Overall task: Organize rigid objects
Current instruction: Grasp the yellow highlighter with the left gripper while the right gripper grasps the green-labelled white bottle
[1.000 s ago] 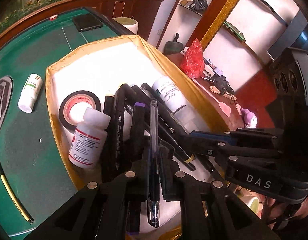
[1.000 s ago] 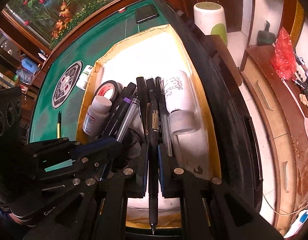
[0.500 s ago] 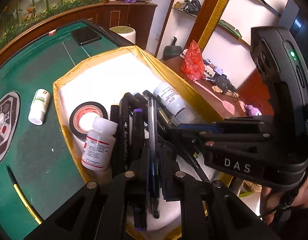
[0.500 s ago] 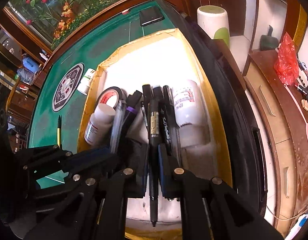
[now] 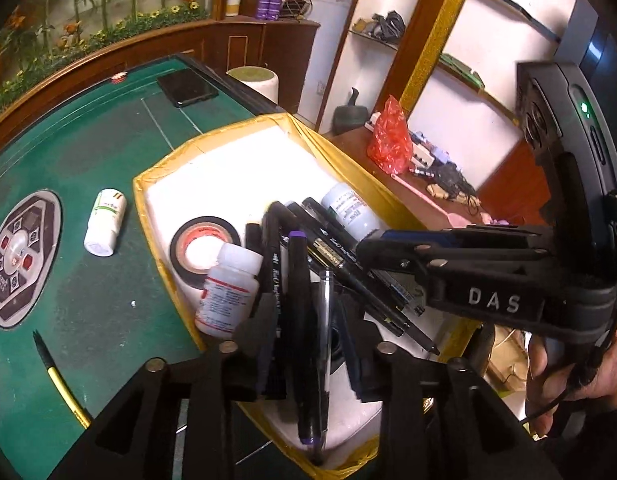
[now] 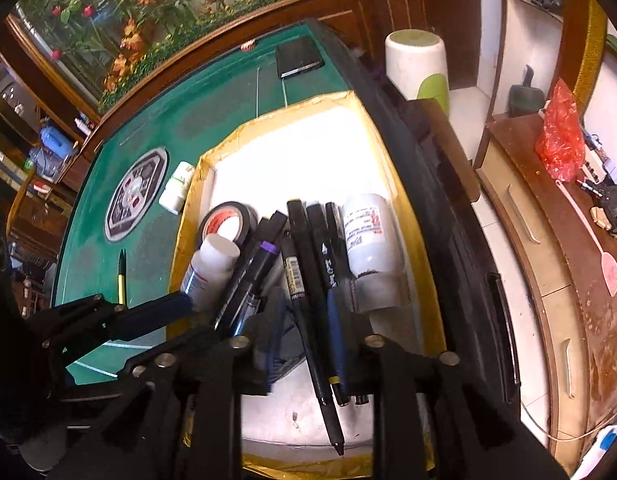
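Left to right: a yellow pencil [image 5: 62, 384] and a white bottle [image 5: 104, 222] lie loose on the green table [image 5: 108, 312], outside the yellow-rimmed box [image 5: 164, 276]. My left gripper [image 5: 308, 344] has just been opening; its clear pen [image 5: 326, 344] sits between slack jaws among the boxed markers. My right gripper [image 6: 308, 344], also just opening, has released its black pen [image 6: 308, 312]. Drop-off step, I judge; next, back out and fetch the strays.
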